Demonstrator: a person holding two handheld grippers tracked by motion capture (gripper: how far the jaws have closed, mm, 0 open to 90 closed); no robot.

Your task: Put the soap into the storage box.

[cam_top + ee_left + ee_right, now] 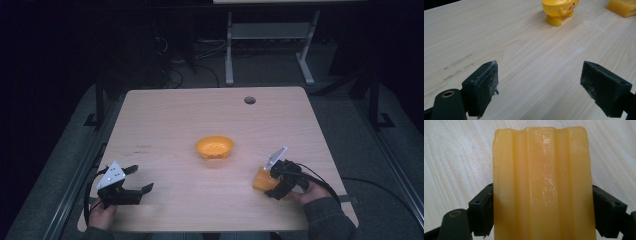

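The right tool (pixel 276 184) clamps an orange ribbed block (pixel 541 185), one jaw on each long side, low over the table (pixel 165 115) at 4 o'clock from the yellow bowl (pixel 214 147) at centre. Judged step: carrying the block to the bowl. Keep the clamp square and lift clear before travelling. The left tool (pixel 540 85) idles at 8 o'clock, jaws spread wide, empty.

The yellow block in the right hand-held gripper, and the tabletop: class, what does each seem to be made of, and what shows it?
Yellow block: looks like waxy or soapy moulded material, possibly soft plastic; semi-gloss, slightly translucent, with lengthwise ridges and soft highlights. It sits between the right hand-held gripper jaws.
Tabletop: pale wood or wood-look laminate; matt, with visible grain lines.
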